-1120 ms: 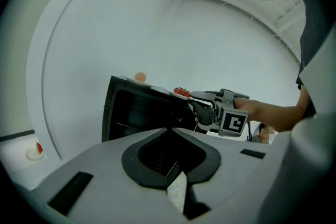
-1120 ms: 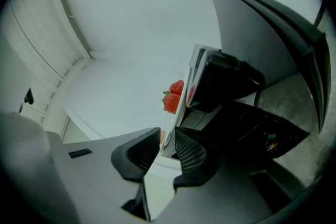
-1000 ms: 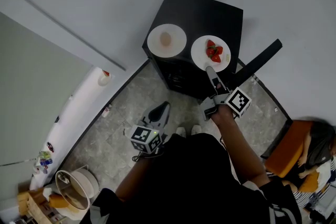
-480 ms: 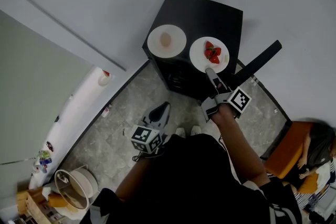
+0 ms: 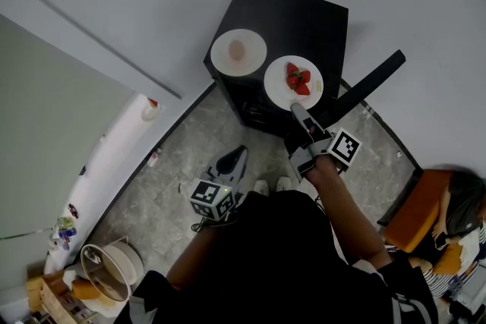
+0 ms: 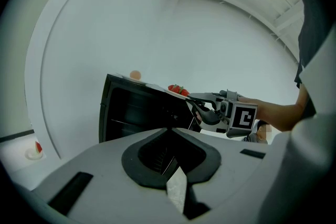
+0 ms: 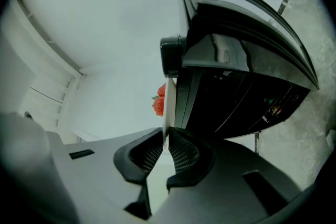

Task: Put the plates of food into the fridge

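The white plate (image 5: 275, 84) carrying the strawberries (image 5: 297, 79) is sitting at the front edge of the black cabinet's (image 5: 304, 19) top, and my right gripper (image 5: 296, 108) is clamping its near rim, the jaws having just been closing with the rim between them. Just beside it on the same top, a second plate (image 5: 224, 57) is holding a small peach-coloured piece of food (image 5: 237, 51). I am holding my left gripper (image 5: 237, 157) low over the stone floor (image 5: 182, 155), well apart from both plates, its jaws pressed together on nothing.
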A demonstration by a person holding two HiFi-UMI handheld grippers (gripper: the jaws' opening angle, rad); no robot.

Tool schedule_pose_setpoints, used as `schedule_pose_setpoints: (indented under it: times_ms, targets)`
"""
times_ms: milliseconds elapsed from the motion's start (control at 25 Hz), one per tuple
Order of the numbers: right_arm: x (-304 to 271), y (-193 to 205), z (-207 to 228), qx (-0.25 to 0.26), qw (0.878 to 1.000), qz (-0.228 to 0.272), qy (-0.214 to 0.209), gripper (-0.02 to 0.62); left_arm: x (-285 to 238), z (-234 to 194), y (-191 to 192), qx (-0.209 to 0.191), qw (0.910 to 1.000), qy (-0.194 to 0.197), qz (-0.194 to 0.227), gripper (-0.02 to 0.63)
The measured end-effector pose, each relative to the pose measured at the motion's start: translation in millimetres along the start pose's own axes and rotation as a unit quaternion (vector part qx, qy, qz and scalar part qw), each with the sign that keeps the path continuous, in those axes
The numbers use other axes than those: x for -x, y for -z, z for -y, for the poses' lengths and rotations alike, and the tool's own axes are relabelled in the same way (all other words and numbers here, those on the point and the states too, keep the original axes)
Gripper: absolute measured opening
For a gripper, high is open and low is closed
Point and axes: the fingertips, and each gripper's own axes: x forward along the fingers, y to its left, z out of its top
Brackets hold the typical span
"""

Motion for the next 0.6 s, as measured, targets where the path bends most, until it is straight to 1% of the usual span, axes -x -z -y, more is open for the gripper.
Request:
schedule_pose_setpoints:
  times_ms: [240, 400, 600]
  targets:
    - [11, 16, -9, 0.007, 1.000, -0.024, -0.011, 0.046, 7, 3, 1, -0.001, 1.0000, 0.001, 0.002, 0.037]
    - [19, 28, -14, 0.015, 0.999, -0.039, -0.014, 0.046, 11, 8, 4, -0.008, 1.0000, 0.002, 0.002, 0.037]
    - [31, 45, -17, 0.015, 0.998, -0.057, -0.017, 0.046, 19, 13, 9, -0.004, 1.0000, 0.001, 0.007, 0.037]
